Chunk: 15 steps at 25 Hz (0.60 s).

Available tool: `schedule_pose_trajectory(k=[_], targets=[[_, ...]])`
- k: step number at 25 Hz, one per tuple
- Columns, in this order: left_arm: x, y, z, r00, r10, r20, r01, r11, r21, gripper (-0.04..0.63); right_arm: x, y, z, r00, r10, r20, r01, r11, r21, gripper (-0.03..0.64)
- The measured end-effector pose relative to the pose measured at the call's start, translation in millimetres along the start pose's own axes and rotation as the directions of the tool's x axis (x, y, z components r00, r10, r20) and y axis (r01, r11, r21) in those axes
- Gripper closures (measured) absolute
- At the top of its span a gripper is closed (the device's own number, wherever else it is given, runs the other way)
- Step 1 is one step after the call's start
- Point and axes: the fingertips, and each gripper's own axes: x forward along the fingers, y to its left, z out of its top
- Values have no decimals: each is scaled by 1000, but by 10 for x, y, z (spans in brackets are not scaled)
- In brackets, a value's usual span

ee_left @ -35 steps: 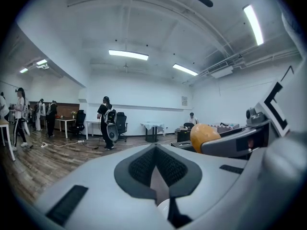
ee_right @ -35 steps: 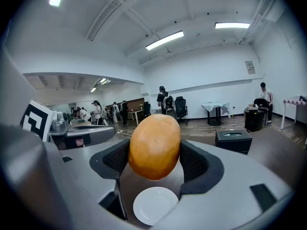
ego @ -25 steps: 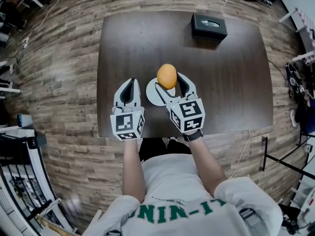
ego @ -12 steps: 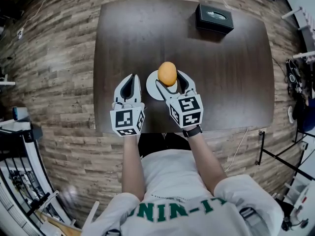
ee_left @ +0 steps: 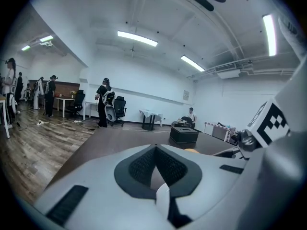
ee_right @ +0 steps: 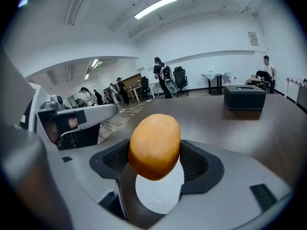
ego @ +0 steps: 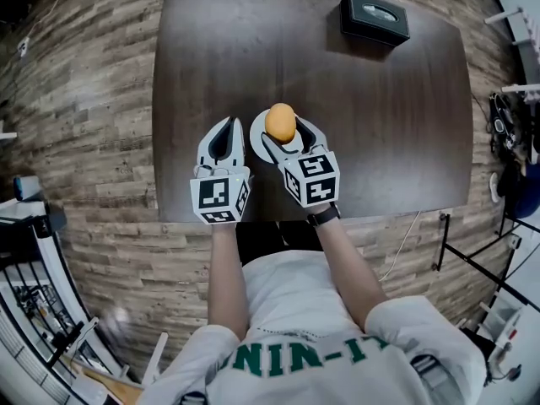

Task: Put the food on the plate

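An orange-brown, egg-shaped piece of food (ego: 280, 121) is clamped between the pads of my right gripper (ego: 285, 130). It hangs just over a small white plate (ego: 256, 138) on the dark table. In the right gripper view the food (ee_right: 154, 145) fills the space between the jaws, with the plate (ee_right: 160, 198) showing right under it. My left gripper (ego: 225, 125) is beside the plate on its left, its fingertips meeting with nothing between them. In the left gripper view the tips (ee_left: 156, 148) touch, and the food (ee_left: 192, 150) peeks out at the right.
A black tissue box (ego: 374, 17) stands at the table's far right corner, also visible in the right gripper view (ee_right: 244, 96). The dark brown table (ego: 388, 133) is bare apart from these. Wooden floor surrounds it. People and office chairs are far off in the room.
Both grippers have sunk toward the table. The food, still held by the right gripper, is now lower over the plate.
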Motion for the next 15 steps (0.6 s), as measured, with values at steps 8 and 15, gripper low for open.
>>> schedule_pose_trajectory(k=[8, 15], targets=[[199, 97, -289, 999, -10, -44, 8, 999, -31, 584, 317, -26, -283, 997, -5, -78, 5, 1000, 5, 279], [325, 173, -600, 996, -18, -85, 11, 997, -83, 584, 526, -132, -553, 988, -21, -150, 25, 999, 24, 279]])
